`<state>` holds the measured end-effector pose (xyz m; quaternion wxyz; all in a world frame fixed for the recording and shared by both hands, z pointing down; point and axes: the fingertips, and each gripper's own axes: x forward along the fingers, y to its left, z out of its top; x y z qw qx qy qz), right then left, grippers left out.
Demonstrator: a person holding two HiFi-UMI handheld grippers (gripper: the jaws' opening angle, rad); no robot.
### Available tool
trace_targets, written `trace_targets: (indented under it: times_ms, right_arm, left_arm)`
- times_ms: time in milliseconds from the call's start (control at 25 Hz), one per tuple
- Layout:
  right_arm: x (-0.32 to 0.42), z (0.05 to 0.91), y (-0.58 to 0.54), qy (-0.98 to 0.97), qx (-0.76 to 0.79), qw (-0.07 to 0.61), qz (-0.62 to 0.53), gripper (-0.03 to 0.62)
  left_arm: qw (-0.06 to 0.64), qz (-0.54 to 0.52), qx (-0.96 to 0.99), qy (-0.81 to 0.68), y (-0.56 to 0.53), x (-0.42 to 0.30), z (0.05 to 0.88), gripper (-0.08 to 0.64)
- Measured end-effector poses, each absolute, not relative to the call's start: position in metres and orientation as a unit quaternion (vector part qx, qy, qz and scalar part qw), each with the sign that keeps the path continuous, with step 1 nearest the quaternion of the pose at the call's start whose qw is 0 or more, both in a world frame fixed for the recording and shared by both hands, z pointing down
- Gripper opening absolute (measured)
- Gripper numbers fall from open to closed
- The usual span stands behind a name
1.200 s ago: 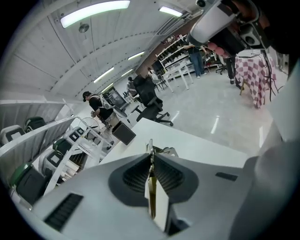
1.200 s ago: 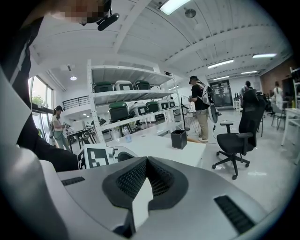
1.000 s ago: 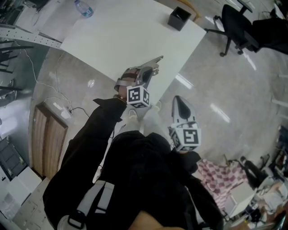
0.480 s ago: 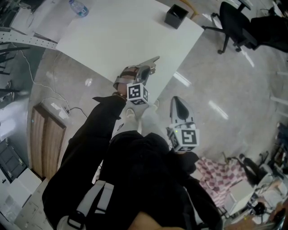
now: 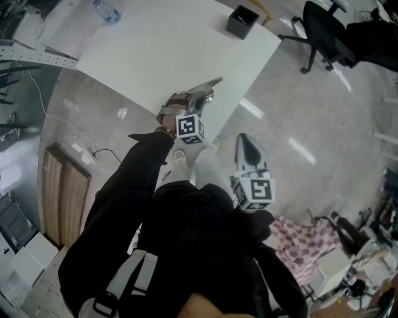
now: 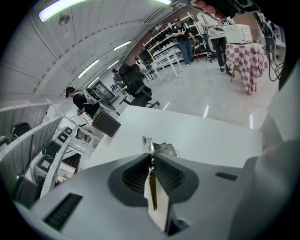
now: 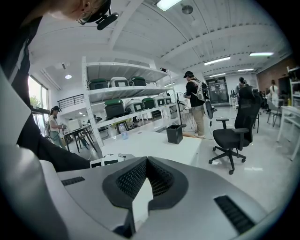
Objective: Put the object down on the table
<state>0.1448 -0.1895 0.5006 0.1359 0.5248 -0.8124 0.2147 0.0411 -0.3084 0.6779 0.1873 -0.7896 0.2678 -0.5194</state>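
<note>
Thin metal object (image 6: 161, 148) pinched at tips of left gripper (image 6: 151, 157) — over white table (image 6: 211, 136); right gripper (image 7: 146, 160) — jaws together, empty.

White table (image 5: 174, 43); black box (image 5: 242, 22); silvery object (image 6: 162, 148); pink-checked cloth (image 5: 301, 245); black chair (image 5: 326, 31).

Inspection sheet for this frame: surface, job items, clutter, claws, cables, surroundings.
Surface: white table, standing on a glossy floor.
Job's things: small shiny metal object, held over the table's near edge, not yet set down.
Clutter: black box near the table's far corner; water bottle at the far left.
Grippers: left claw shut on the metal object; right claw shut, empty, over the floor beside the table.
Cables: white cable on the floor, leading to a power strip.
Surroundings: wooden cabinet, black office chair, checked cloth.
</note>
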Motion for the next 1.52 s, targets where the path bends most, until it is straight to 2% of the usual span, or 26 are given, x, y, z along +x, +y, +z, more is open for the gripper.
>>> trace_targets:
  times_ms: [400, 640, 1120, 1520]
  right_arm:
    - [0.147, 0.504, -0.19, -0.812, 0.527, 0.14, 0.209, 0.002]
    - [0.147, 0.505, -0.187, -0.813, 0.526, 0.142, 0.204, 0.002]
    - [0.137, 0.487, -0.178, -0.811, 0.533, 0.127, 0.205, 0.002]
    - [0.128, 0.471, -0.166, -0.814, 0.536, 0.124, 0.184, 0.002]
  left_arm:
    - [0.16, -0.534, -0.791, 0.252, -0.304, 0.04, 0.693, 0.031]
    - [0.129, -0.529, -0.803, 0.243, -0.298, 0.043, 0.692, 0.112]
    - [0.134, -0.499, -0.812, 0.271, -0.294, 0.042, 0.65, 0.114]
    - [0.095, -0.43, -0.836, 0.327, -0.284, 0.037, 0.6, 0.114]
